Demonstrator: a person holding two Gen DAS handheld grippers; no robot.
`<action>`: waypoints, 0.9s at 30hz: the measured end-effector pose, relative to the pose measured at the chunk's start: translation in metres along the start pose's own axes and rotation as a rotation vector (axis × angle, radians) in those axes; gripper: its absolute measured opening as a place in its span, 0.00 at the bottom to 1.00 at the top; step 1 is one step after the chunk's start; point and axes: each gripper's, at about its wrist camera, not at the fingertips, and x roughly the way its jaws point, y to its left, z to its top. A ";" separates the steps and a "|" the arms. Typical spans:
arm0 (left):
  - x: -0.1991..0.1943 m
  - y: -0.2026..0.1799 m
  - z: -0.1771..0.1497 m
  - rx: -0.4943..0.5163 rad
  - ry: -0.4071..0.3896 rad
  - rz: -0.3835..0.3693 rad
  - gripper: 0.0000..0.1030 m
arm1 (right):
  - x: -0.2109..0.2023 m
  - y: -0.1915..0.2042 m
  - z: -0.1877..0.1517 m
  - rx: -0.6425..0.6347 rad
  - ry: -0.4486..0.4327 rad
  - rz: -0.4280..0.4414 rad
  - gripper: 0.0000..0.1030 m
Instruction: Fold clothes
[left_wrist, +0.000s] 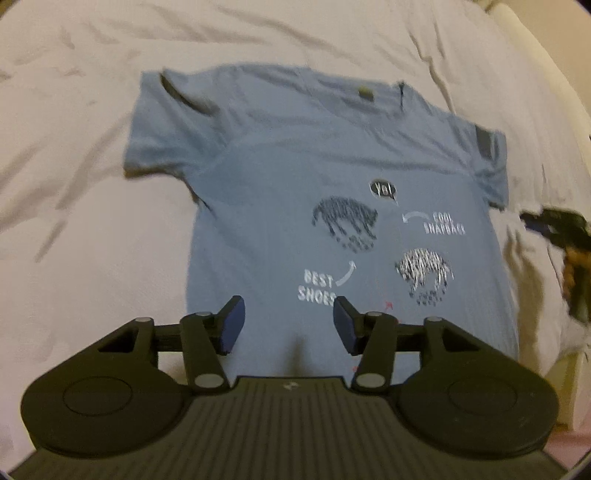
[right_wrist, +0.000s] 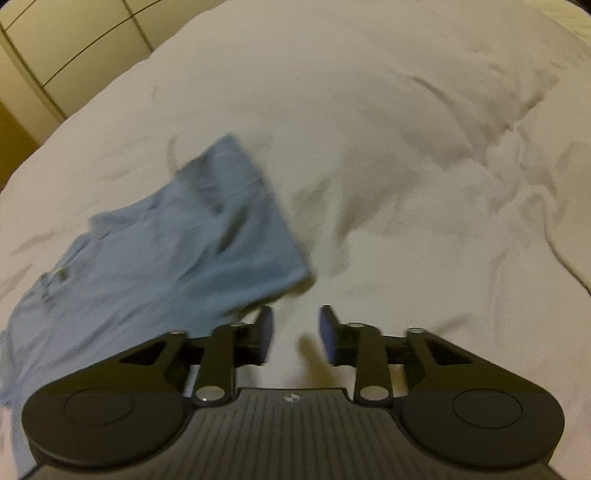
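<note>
We are looking down on a blue T-shirt (left_wrist: 314, 206) lying print-side up and spread nearly flat on a white bedsheet (left_wrist: 74, 184), its collar pointing toward the far edge of the bed and its hem toward the near edge. The left gripper (left_wrist: 289, 325) is hovering over the lower body of the shirt, close to the hem, with its jaws spread apart and nothing between them. In the right wrist view, the right gripper (right_wrist: 295, 330) is also standing apart-jawed and empty, over bare sheet just beside what looks like one sleeve (right_wrist: 236, 206) of the shirt; both views are blurred, so we cannot tell exactly how close its left finger is to the cloth.

We judge that folding is not yet begun. To do the first fold well, we are aiming each gripper at an outer edge, pinching both cloth layers together without catching the sheet beneath, since the sheet is wrinkled and soft. We are planning to lift low and carry the side evenly, so the fold line runs straight.
</note>
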 end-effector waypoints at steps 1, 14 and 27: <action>-0.005 0.002 0.001 -0.004 -0.017 0.006 0.49 | -0.010 0.008 -0.004 -0.011 0.006 0.008 0.40; -0.064 0.077 -0.004 0.069 -0.157 0.006 0.63 | -0.123 0.162 -0.092 -0.092 -0.023 0.096 0.52; 0.029 0.176 0.057 -0.083 -0.198 -0.183 0.43 | -0.151 0.264 -0.151 -0.258 0.000 0.087 0.59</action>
